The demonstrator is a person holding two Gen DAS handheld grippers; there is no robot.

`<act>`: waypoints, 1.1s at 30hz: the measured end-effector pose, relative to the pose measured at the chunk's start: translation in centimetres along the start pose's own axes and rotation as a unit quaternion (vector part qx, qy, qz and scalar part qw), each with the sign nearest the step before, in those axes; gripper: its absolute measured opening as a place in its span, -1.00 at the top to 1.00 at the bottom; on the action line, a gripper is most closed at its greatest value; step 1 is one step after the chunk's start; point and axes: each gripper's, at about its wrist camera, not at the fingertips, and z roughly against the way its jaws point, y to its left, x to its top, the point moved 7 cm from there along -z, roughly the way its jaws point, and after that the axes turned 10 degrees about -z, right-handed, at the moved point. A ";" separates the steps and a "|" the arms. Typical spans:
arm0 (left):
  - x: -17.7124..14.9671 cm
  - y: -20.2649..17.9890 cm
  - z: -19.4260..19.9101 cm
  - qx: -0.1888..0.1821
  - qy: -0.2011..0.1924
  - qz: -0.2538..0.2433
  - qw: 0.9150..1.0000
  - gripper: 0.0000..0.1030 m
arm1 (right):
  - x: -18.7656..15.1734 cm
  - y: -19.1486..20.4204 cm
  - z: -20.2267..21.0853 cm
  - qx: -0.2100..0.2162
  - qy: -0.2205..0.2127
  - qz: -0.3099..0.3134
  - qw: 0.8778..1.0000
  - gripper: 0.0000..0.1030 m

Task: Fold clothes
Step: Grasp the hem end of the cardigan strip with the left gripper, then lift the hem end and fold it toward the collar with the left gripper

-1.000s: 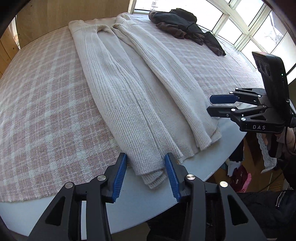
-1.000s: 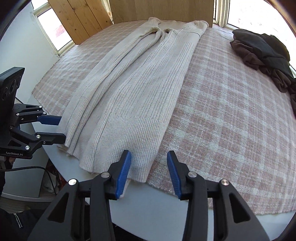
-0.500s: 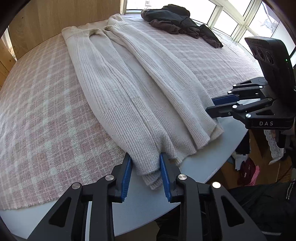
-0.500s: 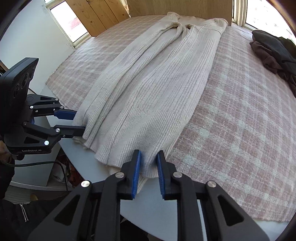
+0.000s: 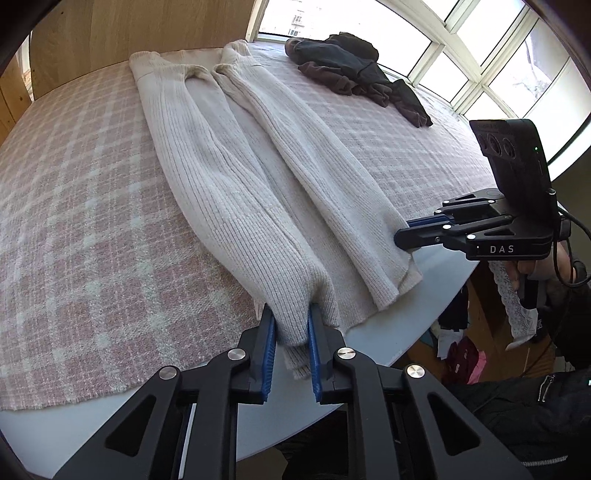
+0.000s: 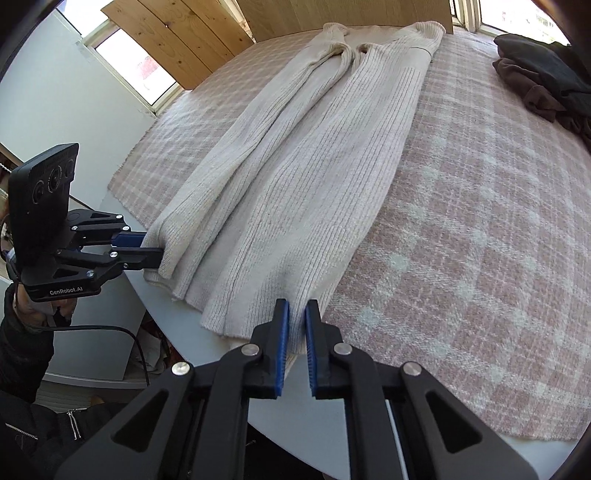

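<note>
The left gripper [image 5: 290, 328] has just been closing, and its two blue pads now pinch one bottom corner of the cream sweater [image 5: 236, 192]. The right gripper [image 6: 295, 321] is nearly closed too, with the sweater's other bottom corner squeezed between its pads. That makes two grippers, each holding one corner.

There is one sweater. It lies long and flat down the middle of one pink checked blanket [image 5: 74, 229]. Its bottom edge hangs a little past the blanket onto the bare white table [image 5: 388, 332], close to the table's rim. There is lots of open blanket on both sides of the sweater.

One dark pile of clothes [image 5: 354, 74] sits in the far corner by the windows, well apart from the sweater.

The left view shows a hand [image 5: 532, 266] under the right gripper and things on the floor past the table edge. The right view shows wooden boards [image 6: 177, 33] and a white wall instead.
</note>
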 end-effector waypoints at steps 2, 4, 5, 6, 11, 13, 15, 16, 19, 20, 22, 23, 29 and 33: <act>-0.1 0.1 -0.2 -0.001 0.006 0.001 1.000 0.72 | -0.1 0.0 0.1 -0.021 -0.004 0.006 1.000 0.79; -0.2 0.0 -0.4 -0.003 0.010 0.002 1.000 0.72 | -0.2 -0.1 0.2 -0.027 -0.012 -0.010 0.999 0.63; -0.3 0.1 -0.4 -0.003 0.012 0.002 1.000 0.72 | -0.2 -0.1 0.2 -0.032 -0.014 -0.014 0.999 0.48; -0.3 0.1 -0.5 -0.002 0.014 0.001 1.000 0.72 | -0.4 -0.1 0.0 -0.037 -0.013 -0.015 0.999 0.42; -0.5 0.2 -0.9 -0.003 0.022 -0.003 1.000 0.72 | -0.9 -0.1 -0.6 -0.020 0.001 -0.027 0.999 0.41; -0.5 0.1 -0.8 -0.005 0.023 -0.006 1.000 0.72 | -0.9 0.0 -0.7 -0.016 0.007 -0.019 1.000 0.42; -0.4 0.0 -0.8 -0.008 0.022 -0.009 1.000 0.72 | -0.9 0.2 -0.7 -0.001 0.014 -0.010 1.000 0.78; -0.3 -0.1 -0.8 -0.010 0.020 -0.010 1.000 0.72 | -0.9 0.3 -0.7 0.005 0.017 -0.004 1.000 0.79; 0.3 0.0 0.0 -0.042 -0.004 0.008 0.999 0.72 | -0.7 -0.1 0.0 0.044 0.015 -0.009 0.999 0.84; 0.5 0.1 0.2 -0.053 -0.011 0.017 0.998 0.72 | -0.6 -0.4 0.5 0.066 0.011 -0.022 0.998 0.85; 0.9 0.3 0.6 -0.065 -0.022 0.025 0.997 0.72 | -0.2 -0.8 1.4 0.105 0.002 -0.044 0.994 0.86; 1.1 0.4 0.9 -0.073 -0.026 0.027 0.997 0.72 | 0.1 -0.8 1.9 0.118 -0.003 -0.052 0.992 0.86; 4.2 1.4 3.1 -0.139 -0.068 0.040 0.987 0.72 | 3.4 -0.9 4.9 0.181 -0.045 -0.094 0.978 0.86; 7.4 3.5 4.7 -0.172 -0.092 0.037 0.980 0.72 | 7.0 -1.4 6.5 0.215 -0.078 -0.131 0.965 0.86</act>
